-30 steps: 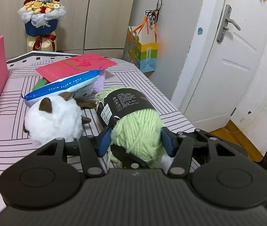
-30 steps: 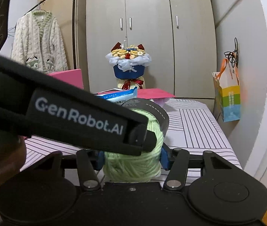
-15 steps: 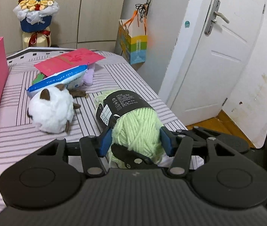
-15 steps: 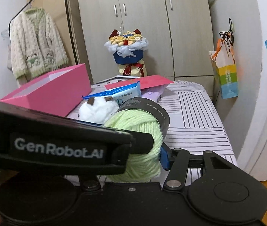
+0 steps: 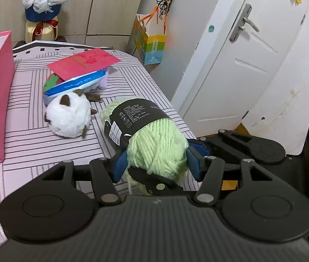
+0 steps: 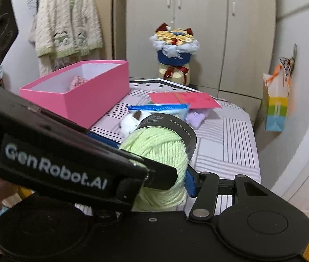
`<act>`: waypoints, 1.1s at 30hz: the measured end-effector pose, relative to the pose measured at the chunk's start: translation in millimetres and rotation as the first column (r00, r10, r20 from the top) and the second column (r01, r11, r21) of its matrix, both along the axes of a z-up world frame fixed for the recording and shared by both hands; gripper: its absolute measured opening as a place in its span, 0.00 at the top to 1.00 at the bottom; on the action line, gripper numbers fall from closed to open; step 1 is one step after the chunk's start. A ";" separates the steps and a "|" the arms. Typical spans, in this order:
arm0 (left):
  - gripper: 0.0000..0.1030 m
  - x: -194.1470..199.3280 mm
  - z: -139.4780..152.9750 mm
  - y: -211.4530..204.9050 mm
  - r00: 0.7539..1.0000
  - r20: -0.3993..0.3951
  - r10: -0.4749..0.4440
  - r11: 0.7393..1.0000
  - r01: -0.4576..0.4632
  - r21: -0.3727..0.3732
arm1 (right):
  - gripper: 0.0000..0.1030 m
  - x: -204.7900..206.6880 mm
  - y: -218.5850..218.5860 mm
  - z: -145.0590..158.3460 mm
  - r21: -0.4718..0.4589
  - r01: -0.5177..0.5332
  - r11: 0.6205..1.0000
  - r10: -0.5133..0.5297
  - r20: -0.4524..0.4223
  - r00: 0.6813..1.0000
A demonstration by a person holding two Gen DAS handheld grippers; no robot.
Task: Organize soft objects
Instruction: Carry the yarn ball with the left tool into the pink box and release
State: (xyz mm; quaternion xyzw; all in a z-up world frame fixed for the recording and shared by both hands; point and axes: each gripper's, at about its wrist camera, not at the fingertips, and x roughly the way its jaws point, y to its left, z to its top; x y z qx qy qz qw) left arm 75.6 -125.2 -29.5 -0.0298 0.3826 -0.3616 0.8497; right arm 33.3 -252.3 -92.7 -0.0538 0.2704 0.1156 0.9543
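Our left gripper (image 5: 157,160) and right gripper (image 6: 161,174) both clamp the same ball of green yarn (image 5: 157,150), blue pads pressed into its sides, and we hold it in the air above the near edge of the striped bed (image 5: 34,148). Past it lie a white plush toy (image 5: 68,118) and a packet of wipes (image 5: 78,84) under a red envelope (image 5: 84,62). The pink box (image 6: 78,91) stands open to the left
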 end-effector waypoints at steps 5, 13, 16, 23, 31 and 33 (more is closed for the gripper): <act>0.46 0.9 14.7 28.0 1.000 -0.014 0.011 1.000 -0.011 -0.022 | 0.42 -1.1 16.7 17.7 0.007 -0.053 0.999 0.053 -0.012 0.999; 0.46 -6.7 40.8 79.3 0.990 0.097 0.105 0.993 -0.099 -0.060 | 0.42 5.3 55.9 41.7 0.027 -0.140 0.990 0.137 0.078 0.987; 0.46 -3.2 49.9 100.7 0.981 0.128 0.145 0.987 -0.134 -0.088 | 0.41 13.2 73.2 52.3 0.041 -0.169 0.985 0.163 0.111 0.980; 0.45 17.8 68.9 148.5 0.944 0.209 0.253 0.965 -0.233 -0.119 | 0.41 51.4 113.5 71.6 0.118 -0.244 0.963 0.224 0.160 0.961; 0.46 61.5 78.7 200.2 0.911 0.237 0.339 0.941 -0.325 -0.095 | 0.39 108.4 164.2 75.0 0.182 -0.354 0.917 0.324 0.174 0.930; 0.46 75.1 76.6 208.3 0.903 0.244 0.354 0.935 -0.347 -0.076 | 0.39 125.4 176.2 72.7 0.186 -0.376 0.908 0.350 0.159 0.923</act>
